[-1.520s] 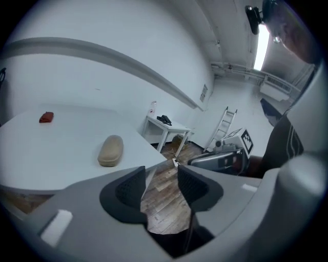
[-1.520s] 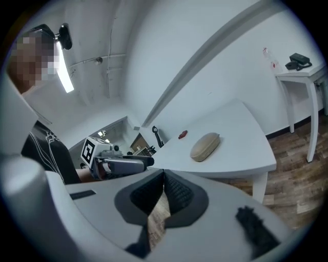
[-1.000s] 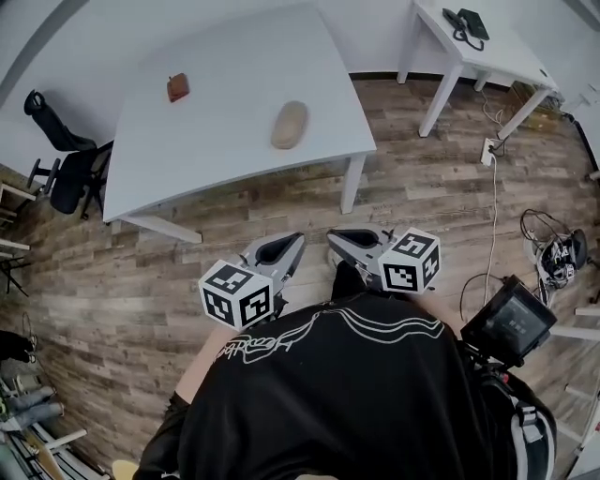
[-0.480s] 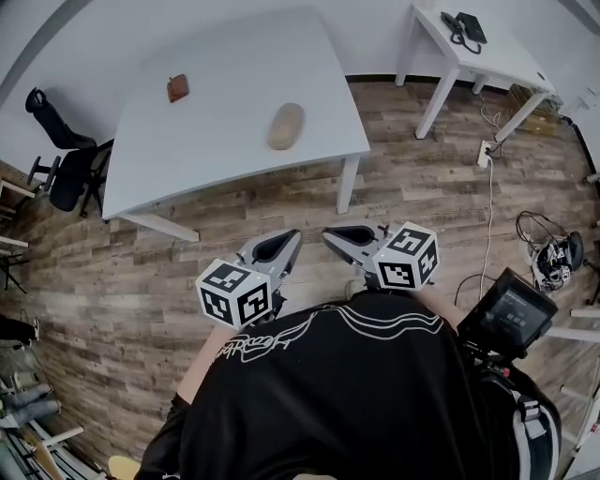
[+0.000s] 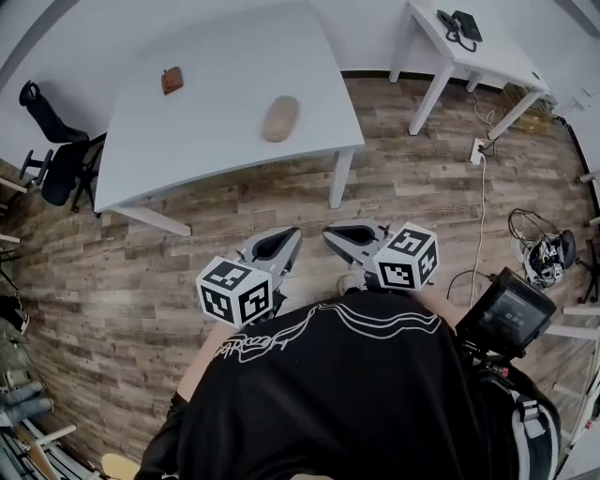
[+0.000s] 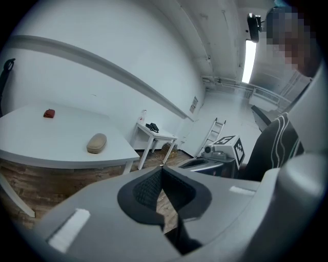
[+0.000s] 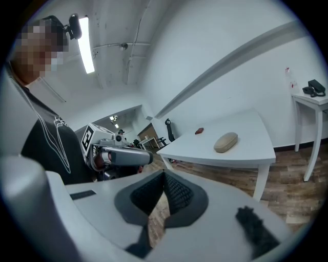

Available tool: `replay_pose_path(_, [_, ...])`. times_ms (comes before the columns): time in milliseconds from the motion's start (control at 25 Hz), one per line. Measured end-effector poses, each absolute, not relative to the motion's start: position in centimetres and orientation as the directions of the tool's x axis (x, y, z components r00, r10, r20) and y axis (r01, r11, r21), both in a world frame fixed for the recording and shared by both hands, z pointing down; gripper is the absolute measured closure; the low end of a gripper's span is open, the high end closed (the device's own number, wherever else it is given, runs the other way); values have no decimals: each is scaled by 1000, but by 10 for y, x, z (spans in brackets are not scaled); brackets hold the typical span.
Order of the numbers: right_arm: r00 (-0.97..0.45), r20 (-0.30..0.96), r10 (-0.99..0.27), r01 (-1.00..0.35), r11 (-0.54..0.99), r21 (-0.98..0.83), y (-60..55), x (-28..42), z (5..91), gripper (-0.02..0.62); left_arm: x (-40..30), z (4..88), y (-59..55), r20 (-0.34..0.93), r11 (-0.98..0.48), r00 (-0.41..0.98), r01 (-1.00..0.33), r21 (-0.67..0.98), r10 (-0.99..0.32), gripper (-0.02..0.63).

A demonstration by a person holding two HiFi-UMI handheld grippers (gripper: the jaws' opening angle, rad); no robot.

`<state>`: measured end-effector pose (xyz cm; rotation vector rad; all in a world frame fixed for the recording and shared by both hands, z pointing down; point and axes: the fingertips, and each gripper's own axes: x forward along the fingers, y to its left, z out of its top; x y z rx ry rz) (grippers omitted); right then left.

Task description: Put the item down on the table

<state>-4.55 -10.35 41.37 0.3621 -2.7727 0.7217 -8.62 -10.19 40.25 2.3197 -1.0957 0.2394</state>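
Observation:
A tan oval item [image 5: 280,119] lies on the large white table [image 5: 216,141], well ahead of me across the wood floor. It also shows in the left gripper view as the tan item [image 6: 96,143] and in the right gripper view as the tan item [image 7: 225,142]. A small red-brown object [image 5: 172,80] sits farther back on the same table. My left gripper [image 5: 291,233] and right gripper [image 5: 330,232] are held side by side close to my body, both shut with nothing between the jaws. Neither is near the table.
A small white side table [image 5: 487,56] with a black phone [image 5: 459,22] stands at the back right. A black office chair [image 5: 56,164] is left of the big table. Cables and a power strip [image 5: 480,150] lie on the floor at right. A black device [image 5: 511,323] hangs by my right side.
In the head view the table and its items have drifted slightly up and to the left. Both grippers keep the same shut pose in front of my body.

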Motion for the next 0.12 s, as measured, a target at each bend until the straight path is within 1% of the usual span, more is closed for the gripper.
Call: replay_pose_path(120, [-937,307,-164,-293,847,-443,-97,-48,413,588,-90,401,-100,388,-497,642,-763,413,-662,600])
